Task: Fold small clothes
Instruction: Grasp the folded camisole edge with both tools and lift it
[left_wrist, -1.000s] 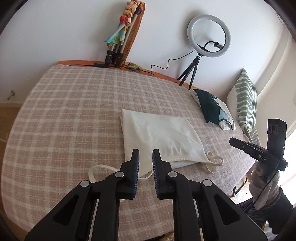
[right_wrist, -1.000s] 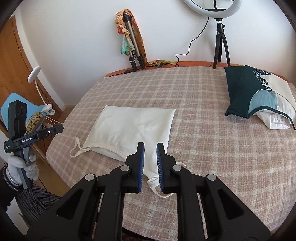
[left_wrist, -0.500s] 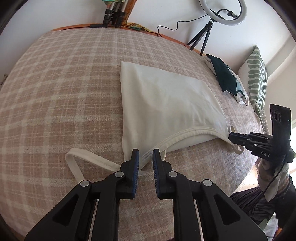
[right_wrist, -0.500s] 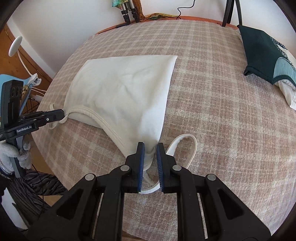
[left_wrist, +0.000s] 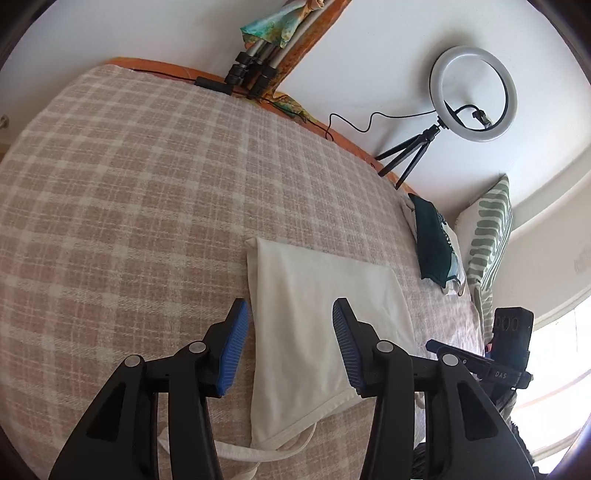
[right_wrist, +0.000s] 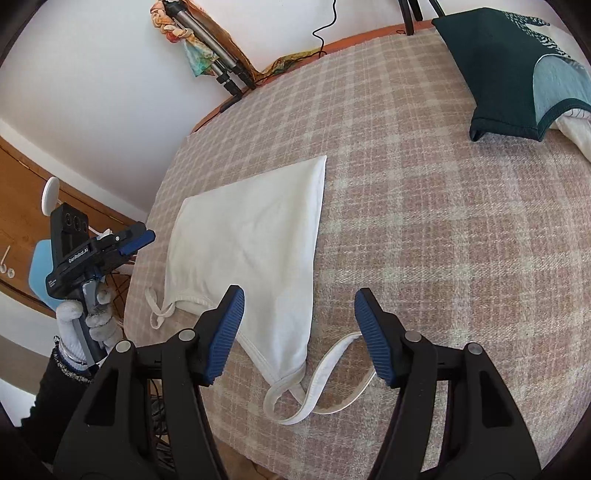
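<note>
Now both grippers' fingers spread wide, left gripper (left_wrist: 288, 343) and right gripper (right_wrist: 299, 332) over white camisole (right_wrist: 251, 236), plaid blanket (right_wrist: 424, 221)

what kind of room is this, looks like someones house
Most likely a bedroom in a home, set up for filming. The white top lies on a bed with a plaid blanket, a striped pillow stands at its far edge, and a ring light on a tripod stands by the wall.

Bare blanket (right_wrist: 461, 240) right — folded clothes (right_wrist: 517, 62) beyond.
</note>
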